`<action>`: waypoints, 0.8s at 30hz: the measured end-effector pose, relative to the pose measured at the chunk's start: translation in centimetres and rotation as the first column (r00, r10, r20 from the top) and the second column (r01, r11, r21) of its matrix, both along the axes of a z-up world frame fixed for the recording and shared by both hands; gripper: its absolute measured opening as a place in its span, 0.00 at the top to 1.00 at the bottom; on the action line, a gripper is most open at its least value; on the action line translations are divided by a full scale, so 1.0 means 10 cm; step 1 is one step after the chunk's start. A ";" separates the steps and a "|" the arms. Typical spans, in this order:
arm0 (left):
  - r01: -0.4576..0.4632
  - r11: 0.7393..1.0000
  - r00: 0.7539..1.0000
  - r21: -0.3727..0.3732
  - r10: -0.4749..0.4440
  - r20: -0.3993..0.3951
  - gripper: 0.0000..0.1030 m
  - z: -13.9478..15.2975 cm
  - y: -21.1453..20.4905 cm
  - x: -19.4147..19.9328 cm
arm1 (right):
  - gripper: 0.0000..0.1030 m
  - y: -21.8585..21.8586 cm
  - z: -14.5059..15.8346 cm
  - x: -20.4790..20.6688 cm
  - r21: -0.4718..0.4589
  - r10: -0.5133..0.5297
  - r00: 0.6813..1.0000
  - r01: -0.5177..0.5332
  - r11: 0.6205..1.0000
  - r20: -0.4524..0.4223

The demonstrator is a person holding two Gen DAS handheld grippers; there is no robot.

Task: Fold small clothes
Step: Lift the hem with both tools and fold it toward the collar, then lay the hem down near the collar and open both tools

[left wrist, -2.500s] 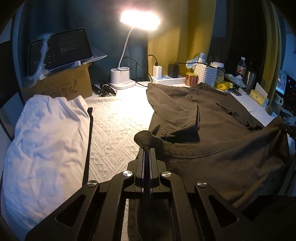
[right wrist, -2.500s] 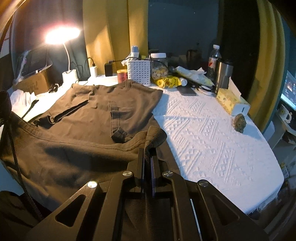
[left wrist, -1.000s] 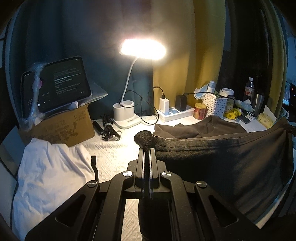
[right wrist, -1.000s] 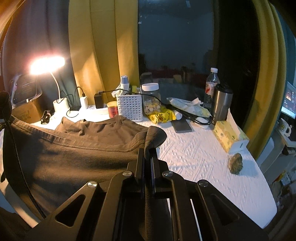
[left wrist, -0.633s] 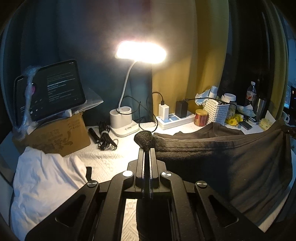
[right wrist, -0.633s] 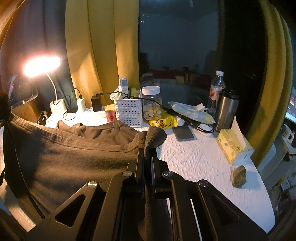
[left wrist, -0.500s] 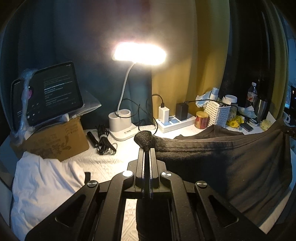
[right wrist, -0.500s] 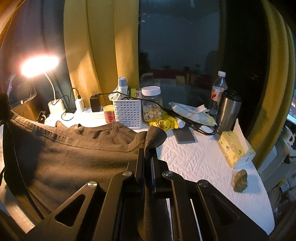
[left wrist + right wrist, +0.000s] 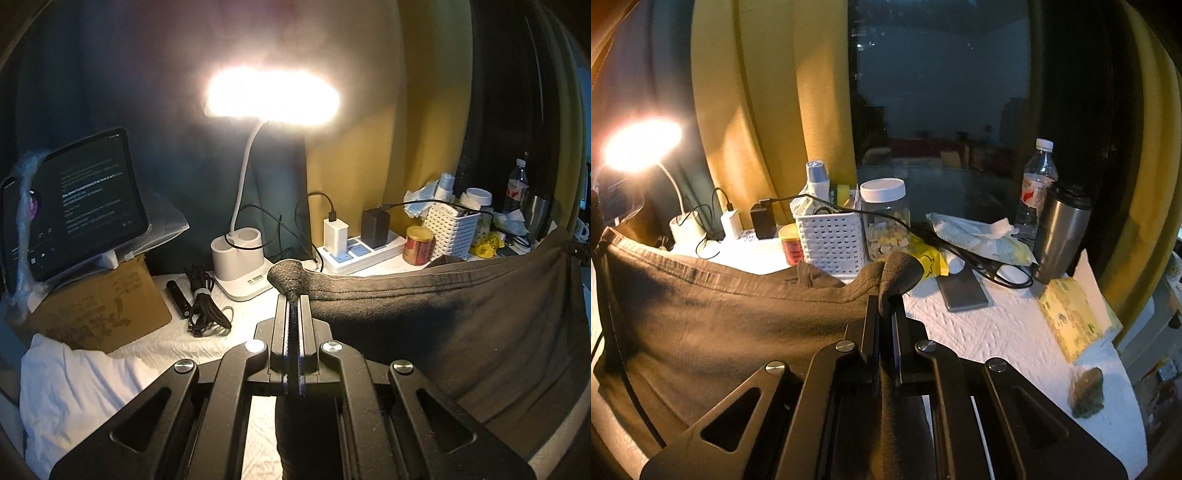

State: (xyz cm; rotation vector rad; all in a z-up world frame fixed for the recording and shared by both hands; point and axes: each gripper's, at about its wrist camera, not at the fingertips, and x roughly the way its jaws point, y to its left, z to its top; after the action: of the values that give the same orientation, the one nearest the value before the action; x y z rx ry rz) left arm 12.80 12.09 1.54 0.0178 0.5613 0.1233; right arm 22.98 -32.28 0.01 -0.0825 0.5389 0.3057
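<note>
A dark grey T-shirt hangs stretched by its hem between both grippers, lifted off the white textured table cover. My left gripper is shut on one hem corner, which bunches above its fingertips. My right gripper is shut on the other hem corner. In the right wrist view the T-shirt sags to the left, and its collar end pokes up behind the hem near the white basket. The lower part of the shirt is hidden behind the lifted hem.
A lit desk lamp, a power strip, a tablet on a cardboard box and a white cloth lie at the left. A white basket, jar, steel tumbler, bottle, phone and tissue box crowd the back.
Both grippers have carried the hem farther toward the back of the table. The lamp, basket and jars look nearer, and less of the shirt's far end shows behind the hem.
</note>
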 end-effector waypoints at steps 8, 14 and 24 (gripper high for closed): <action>-0.015 1.000 1.000 0.008 0.015 -0.016 0.99 -0.09 0.13 0.28 | 0.94 0.09 -0.07 0.37 0.011 -0.002 1.000 0.002 1.000 -0.007; -0.029 1.000 0.999 0.010 0.029 -0.020 0.99 -0.14 0.23 0.47 | 0.94 0.19 -0.09 0.65 -0.005 0.014 1.000 -0.014 1.000 -0.002; -0.043 0.999 0.999 0.026 0.044 -0.025 0.99 -0.22 0.34 0.76 | 0.94 0.38 -0.12 1.05 -0.043 0.030 0.999 -0.029 0.999 0.016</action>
State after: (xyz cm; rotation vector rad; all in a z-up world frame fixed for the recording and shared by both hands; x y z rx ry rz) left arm 20.35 15.45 -0.67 0.0315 0.5854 0.1727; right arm 33.48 -28.50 -1.16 -0.1340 0.5283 0.3222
